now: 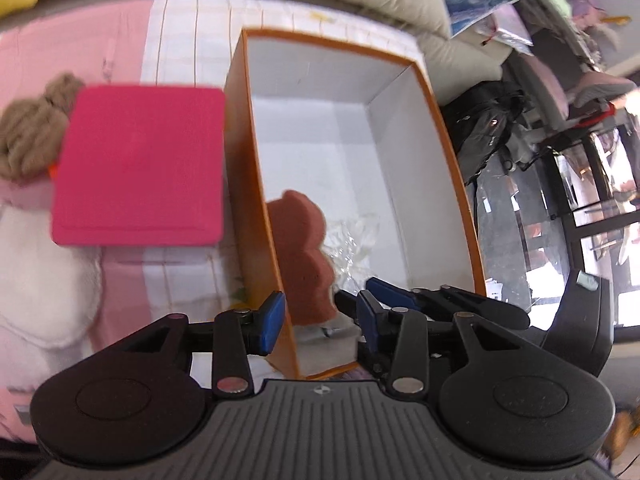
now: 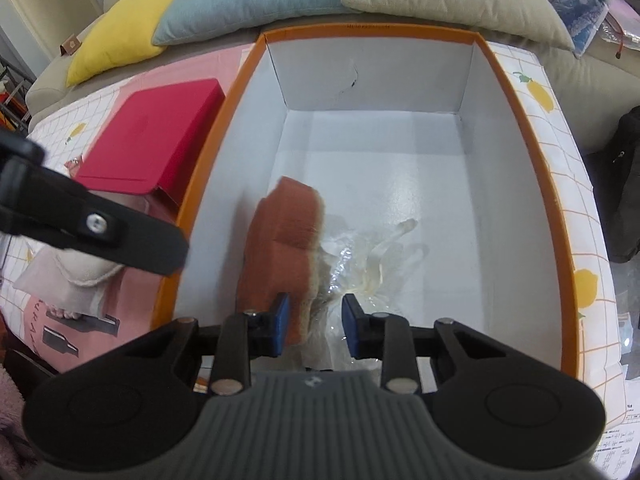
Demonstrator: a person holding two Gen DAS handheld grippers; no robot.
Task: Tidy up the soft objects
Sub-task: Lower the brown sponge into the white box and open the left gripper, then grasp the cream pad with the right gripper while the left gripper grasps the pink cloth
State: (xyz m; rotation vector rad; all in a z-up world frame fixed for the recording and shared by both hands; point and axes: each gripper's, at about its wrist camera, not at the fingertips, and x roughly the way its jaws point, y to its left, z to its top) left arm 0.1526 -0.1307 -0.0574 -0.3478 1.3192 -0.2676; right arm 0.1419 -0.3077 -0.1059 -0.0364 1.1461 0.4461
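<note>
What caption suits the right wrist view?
Open right gripper over brown bear-shaped sponge inside orange-rimmed white cardboard box.

Nothing legible. Faint dark lettering on far rim of orange box [image 2: 366, 28], too small to read. Printed paper sheet [image 2: 622, 446] at lower right edge, right wrist view: lines of small text, blurred. Partial large letters on pink bag [image 2: 60, 320] at left, cut off, unreadable.

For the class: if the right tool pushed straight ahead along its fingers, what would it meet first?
Most likely the clear plastic glove lying in the orange box, right beside the brown sponge. The right tool is open; depth is hard to judge.
</note>
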